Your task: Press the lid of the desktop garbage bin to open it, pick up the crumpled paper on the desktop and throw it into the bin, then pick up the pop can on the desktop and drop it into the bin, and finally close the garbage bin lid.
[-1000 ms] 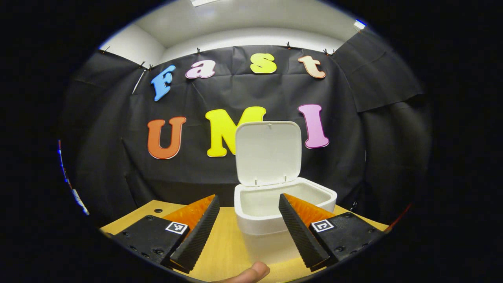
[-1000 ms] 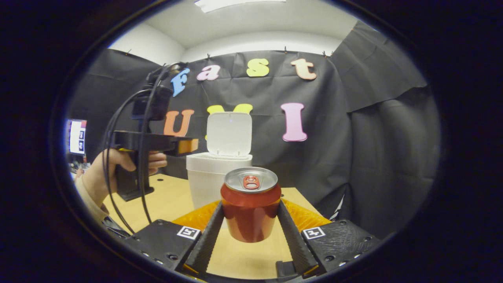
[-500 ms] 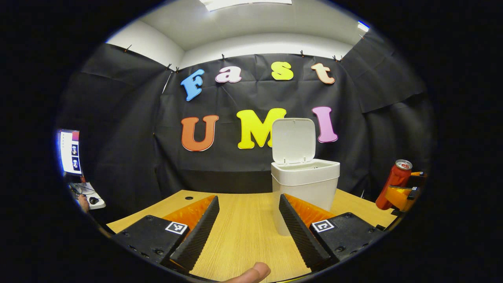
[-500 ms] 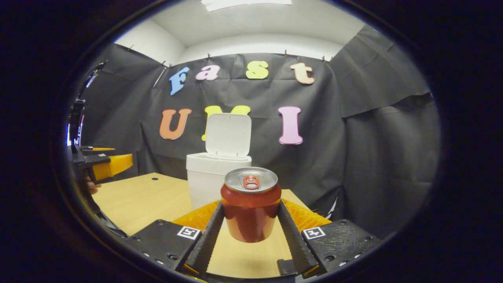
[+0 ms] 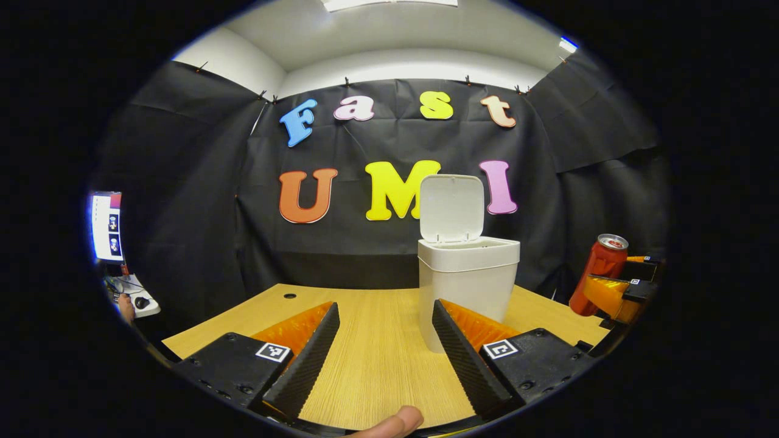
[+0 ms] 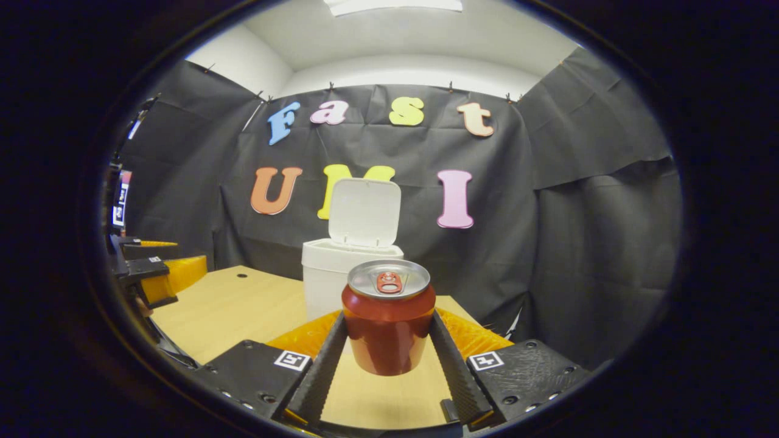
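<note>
A white desktop bin point(image 5: 465, 286) stands on the wooden table with its lid point(image 5: 451, 208) raised upright at the back. In the right gripper view the same bin point(image 6: 341, 277) sits behind a red pop can point(image 6: 388, 325), and my right gripper point(image 6: 388, 365) is shut on that can, holding it upright above the table. My left gripper point(image 5: 380, 353) is open with nothing between its fingers, low over the table to the left of the bin. In the left gripper view the can point(image 5: 599, 274) and right gripper appear at the far right.
The wooden table point(image 5: 377, 365) has a small round hole point(image 5: 289, 296) near its back left. A monitor point(image 5: 104, 226) and a desk stand past the left edge. The left gripper point(image 6: 155, 274) appears at the left of the right gripper view.
My left gripper has drawn back and left from above the bin and now sits low over the table. The right gripper keeps its hold on the can and has barely shifted.
</note>
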The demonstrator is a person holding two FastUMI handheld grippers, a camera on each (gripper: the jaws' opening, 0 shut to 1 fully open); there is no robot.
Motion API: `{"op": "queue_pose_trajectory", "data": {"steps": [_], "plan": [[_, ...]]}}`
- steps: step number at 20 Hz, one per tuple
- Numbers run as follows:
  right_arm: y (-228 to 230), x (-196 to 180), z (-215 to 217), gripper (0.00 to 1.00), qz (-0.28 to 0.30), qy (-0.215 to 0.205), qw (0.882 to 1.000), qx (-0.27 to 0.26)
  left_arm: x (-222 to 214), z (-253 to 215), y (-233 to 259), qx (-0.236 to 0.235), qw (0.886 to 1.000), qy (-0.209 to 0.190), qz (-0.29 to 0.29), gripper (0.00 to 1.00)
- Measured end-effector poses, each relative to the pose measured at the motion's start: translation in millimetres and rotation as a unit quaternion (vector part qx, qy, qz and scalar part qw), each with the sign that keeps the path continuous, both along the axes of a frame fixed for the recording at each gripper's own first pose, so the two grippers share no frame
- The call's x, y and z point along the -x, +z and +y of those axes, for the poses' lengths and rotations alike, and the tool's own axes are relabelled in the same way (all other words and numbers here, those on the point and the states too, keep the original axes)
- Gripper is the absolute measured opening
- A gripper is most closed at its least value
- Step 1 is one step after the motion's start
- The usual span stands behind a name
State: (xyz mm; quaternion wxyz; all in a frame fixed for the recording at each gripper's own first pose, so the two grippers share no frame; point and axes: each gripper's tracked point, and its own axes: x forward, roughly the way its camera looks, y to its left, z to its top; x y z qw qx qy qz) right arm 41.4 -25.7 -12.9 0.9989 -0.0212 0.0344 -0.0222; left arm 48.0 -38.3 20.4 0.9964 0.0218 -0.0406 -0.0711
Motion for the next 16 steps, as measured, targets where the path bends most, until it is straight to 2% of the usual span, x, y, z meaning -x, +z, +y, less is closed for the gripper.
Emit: {"op": "queue_pose_trajectory", "data": {"steps": [6, 10, 13, 16], "plan": [[62, -47, 23, 0.78, -0.021, 0.022, 0.999, 0.008, 1, -2, -10, 0.005, 1.0, -0.017, 0.024, 0.99], [110, -105, 38, 0.8, -0.029, 0.031, 0.999, -0.007, 2, 6, -8, -0.006, 1.0, -0.01, 0.026, 0.99], [145, -151, 55, 0.8, -0.038, 0.044, 0.998, -0.01, 3, 12, -5, 0.002, 1.0, -0.009, 0.026, 0.99], [154, -202, 67, 0.8, -0.029, 0.048, 0.998, 0.003, 3, 20, -1, 0.015, 1.0, -0.004, 0.026, 0.99]]}}
